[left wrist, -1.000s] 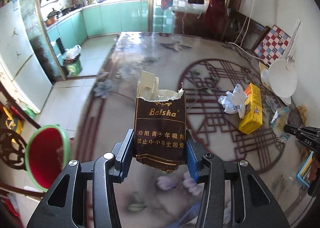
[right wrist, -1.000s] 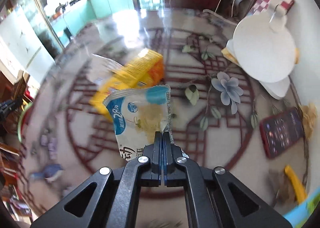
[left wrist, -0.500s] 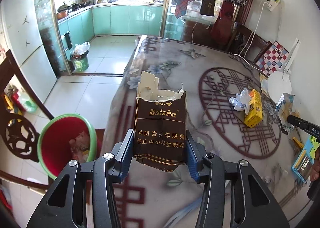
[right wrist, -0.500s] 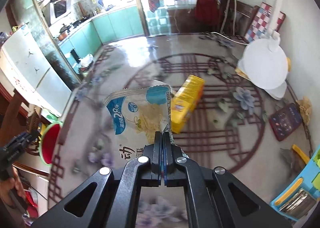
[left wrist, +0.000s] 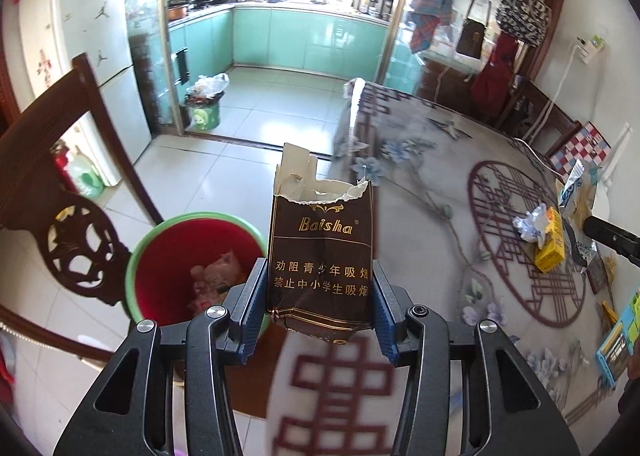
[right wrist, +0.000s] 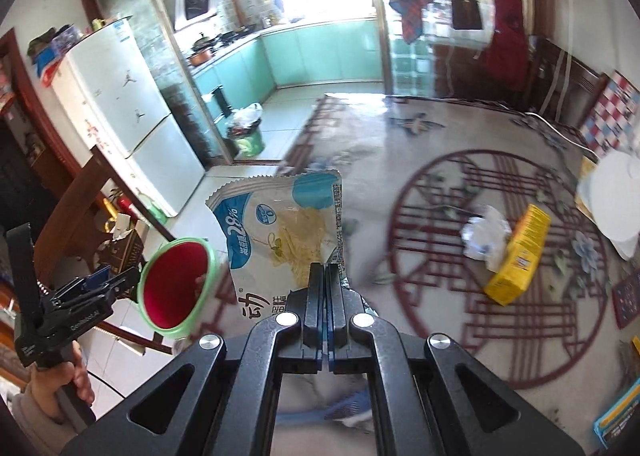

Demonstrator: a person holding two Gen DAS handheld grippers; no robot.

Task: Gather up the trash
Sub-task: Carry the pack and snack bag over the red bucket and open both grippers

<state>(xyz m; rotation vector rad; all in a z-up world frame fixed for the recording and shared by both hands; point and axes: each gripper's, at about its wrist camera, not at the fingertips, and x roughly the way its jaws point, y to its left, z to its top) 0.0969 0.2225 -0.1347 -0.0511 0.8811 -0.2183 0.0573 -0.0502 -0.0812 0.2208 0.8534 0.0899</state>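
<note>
My left gripper [left wrist: 318, 296] is shut on a torn brown Baisha cigarette pack [left wrist: 320, 252], held above the table's left edge, just right of the red bin with a green rim [left wrist: 192, 256] on the floor. My right gripper [right wrist: 325, 276] is shut on a flat white and blue food wrapper [right wrist: 280, 232], held over the table; the bin [right wrist: 176, 284] is to its lower left. A crumpled white paper [right wrist: 484, 240] and a yellow box [right wrist: 516, 256] lie on the table at the right.
A dark wooden chair [left wrist: 60, 183] stands left of the bin. A white round fan [right wrist: 612, 195], a phone [right wrist: 626, 296] and a blue box [left wrist: 618, 344] sit at the table's right side. A second small bin [left wrist: 204, 111] stands by the kitchen door.
Both grippers have pulled back and swung left with their trash, away from the table middle. The red bin has come closer in both views.
</note>
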